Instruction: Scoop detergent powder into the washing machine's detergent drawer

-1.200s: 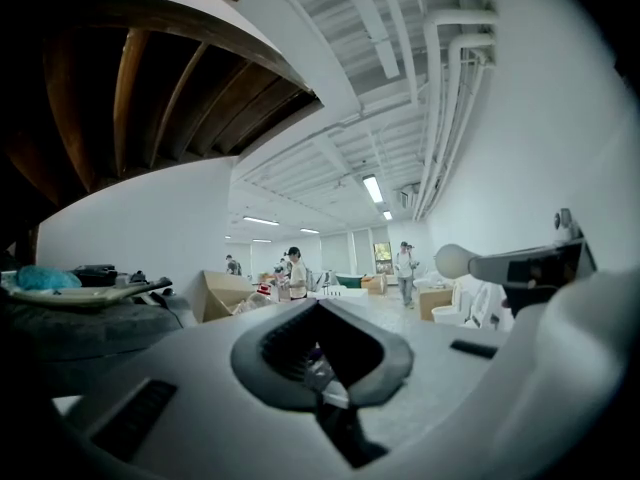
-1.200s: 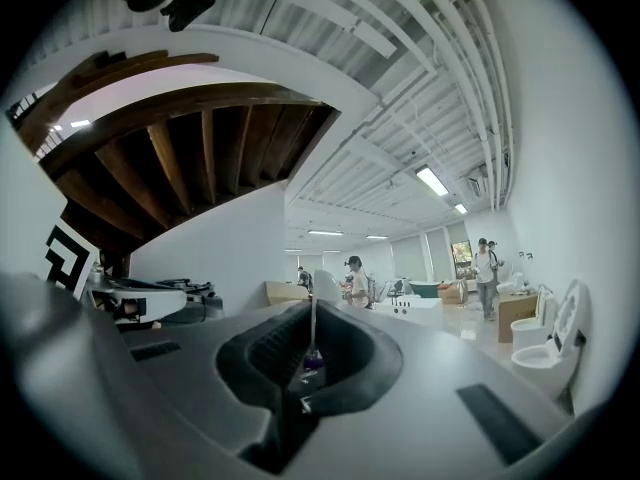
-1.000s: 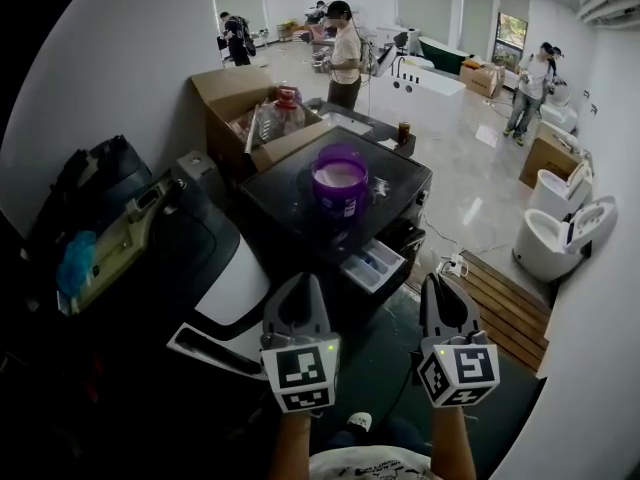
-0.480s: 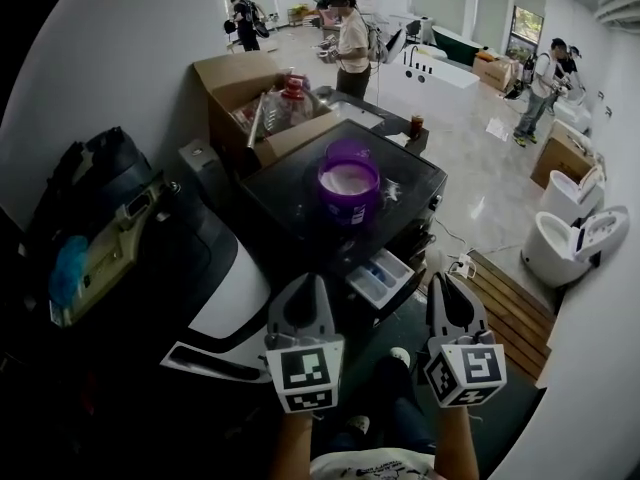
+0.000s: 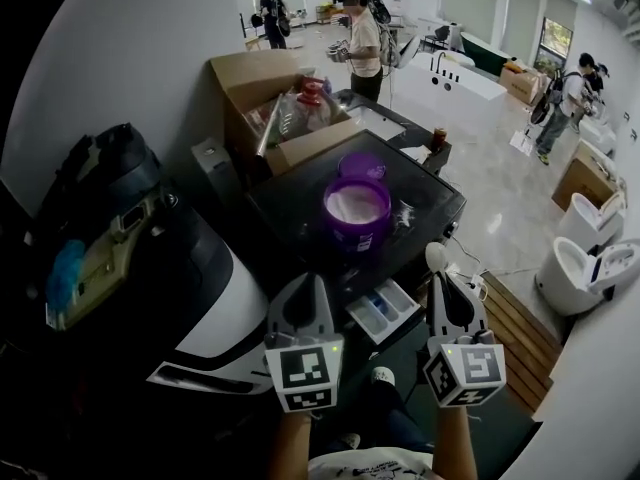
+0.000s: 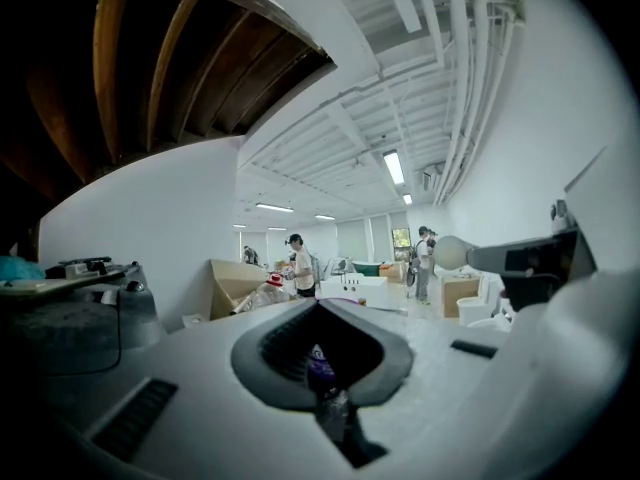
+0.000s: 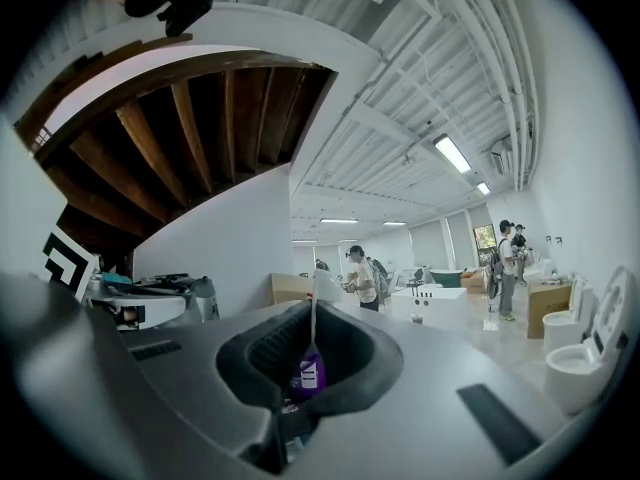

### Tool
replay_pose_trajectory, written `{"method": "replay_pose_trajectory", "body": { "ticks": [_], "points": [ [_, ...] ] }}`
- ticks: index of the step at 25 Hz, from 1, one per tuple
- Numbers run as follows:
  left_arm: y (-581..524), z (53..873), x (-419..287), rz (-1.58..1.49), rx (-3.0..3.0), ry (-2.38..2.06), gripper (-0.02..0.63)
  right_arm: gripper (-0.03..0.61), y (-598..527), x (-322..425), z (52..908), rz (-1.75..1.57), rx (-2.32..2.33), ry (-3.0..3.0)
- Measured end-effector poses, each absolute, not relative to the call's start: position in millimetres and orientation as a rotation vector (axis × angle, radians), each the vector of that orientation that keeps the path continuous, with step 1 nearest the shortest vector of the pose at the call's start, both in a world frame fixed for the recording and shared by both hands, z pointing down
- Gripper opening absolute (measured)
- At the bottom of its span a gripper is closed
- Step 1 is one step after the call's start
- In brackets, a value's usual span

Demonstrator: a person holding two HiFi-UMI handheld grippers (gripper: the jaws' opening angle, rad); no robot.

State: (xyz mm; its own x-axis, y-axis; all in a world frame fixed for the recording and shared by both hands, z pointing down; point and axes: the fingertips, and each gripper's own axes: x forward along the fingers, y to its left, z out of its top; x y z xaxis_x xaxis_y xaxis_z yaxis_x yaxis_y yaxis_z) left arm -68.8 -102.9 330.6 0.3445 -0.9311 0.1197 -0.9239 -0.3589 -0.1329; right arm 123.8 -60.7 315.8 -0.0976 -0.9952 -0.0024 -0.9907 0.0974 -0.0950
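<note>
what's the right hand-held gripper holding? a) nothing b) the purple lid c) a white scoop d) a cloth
c: the right hand-held gripper is shut on the thin handle of a white scoop, whose bowl sticks out past its jaws.

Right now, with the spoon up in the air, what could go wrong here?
The right gripper pinches the spoon by its thin handle, so it may twist and spill powder. The open tub stands on the washer; a bump could tip it. The drawer juts out and could get knocked.
</note>
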Motion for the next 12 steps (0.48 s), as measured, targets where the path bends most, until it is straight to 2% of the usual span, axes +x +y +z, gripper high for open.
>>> {"method": "replay_pose_trajectory", "body": {
  "ticks": [12],
  "points": [
    [-198.8,322.7,-41.9,-0.282,-2.421,1.953,0.002,0.02,-185.7,148.9,308.2,-0.124,-1.88,2.492]
  ]
}}
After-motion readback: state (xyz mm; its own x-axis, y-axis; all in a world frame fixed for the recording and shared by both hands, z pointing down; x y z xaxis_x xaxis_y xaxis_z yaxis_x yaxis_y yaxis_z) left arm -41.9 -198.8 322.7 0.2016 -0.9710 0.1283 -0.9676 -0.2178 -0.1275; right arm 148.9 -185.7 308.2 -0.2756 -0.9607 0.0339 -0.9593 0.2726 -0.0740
